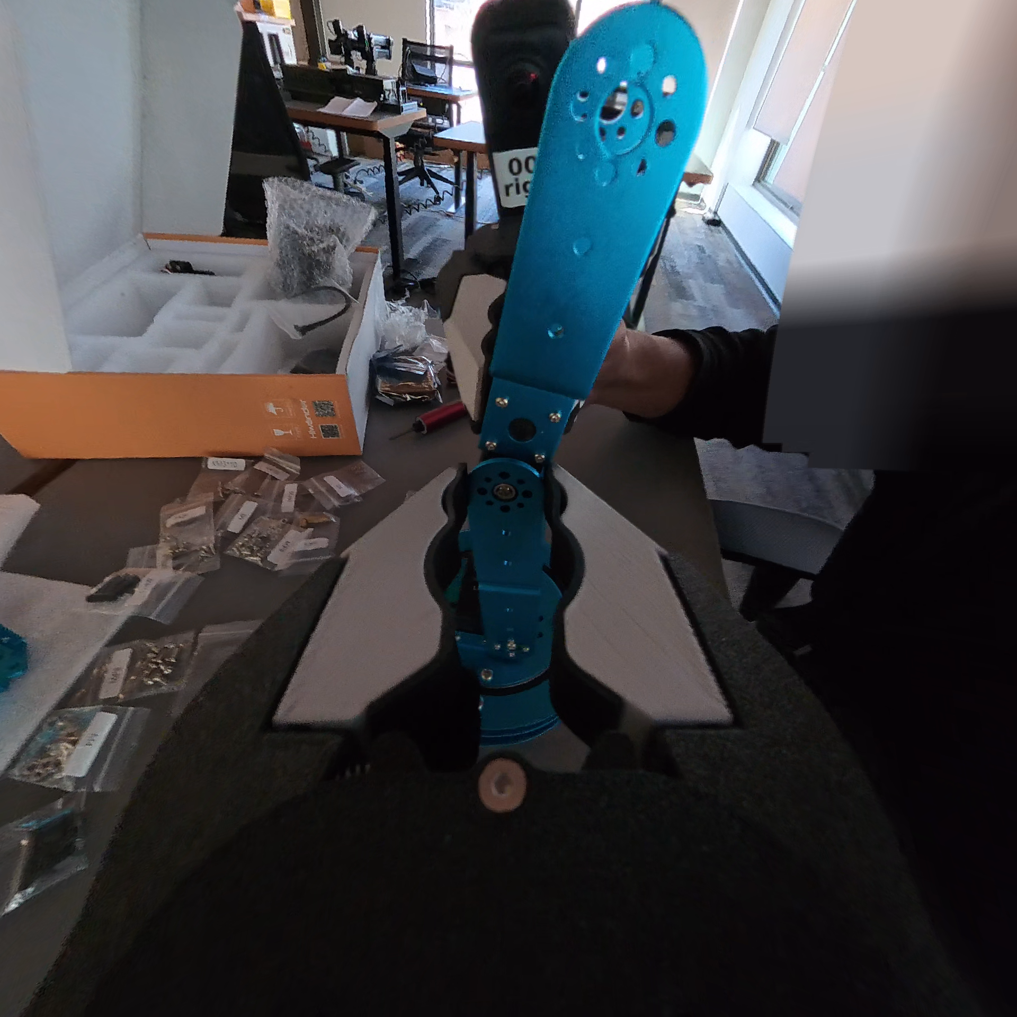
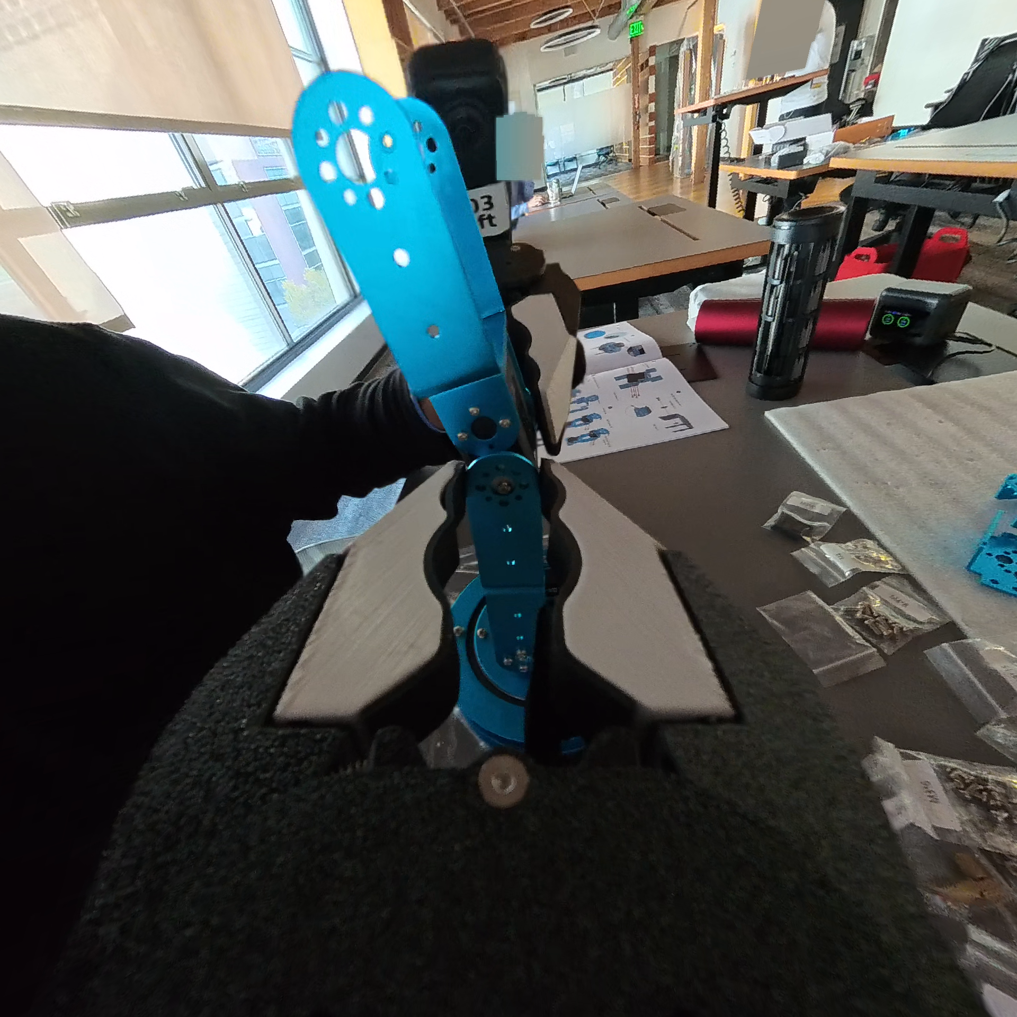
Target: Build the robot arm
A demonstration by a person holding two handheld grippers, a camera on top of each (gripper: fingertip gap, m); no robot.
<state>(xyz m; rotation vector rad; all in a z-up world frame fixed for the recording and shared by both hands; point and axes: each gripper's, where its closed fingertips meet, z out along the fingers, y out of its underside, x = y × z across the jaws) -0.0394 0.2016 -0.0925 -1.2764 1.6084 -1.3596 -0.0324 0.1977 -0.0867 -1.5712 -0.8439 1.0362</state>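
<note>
Both tools grip one blue metal servo-bracket arm (image 1: 572, 286): the left tool (image 1: 503, 484) and the right tool (image 2: 503, 479) clamp its lower jointed links, above the bench (image 1: 137, 512). It looks rigid, light, smooth-faced; the joints may swing, so flat link sides suit gripping.

Blue metal arm (image 1: 583, 220), orange box (image 1: 181, 410), dark grey table (image 2: 688, 495), red cylinder (image 2: 732, 322).

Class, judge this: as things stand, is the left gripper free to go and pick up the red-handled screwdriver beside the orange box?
Probably not. The left gripper is shut on the blue metal arm assembly, so its fingers are occupied. The path to the red-handled screwdriver looks open.
</note>
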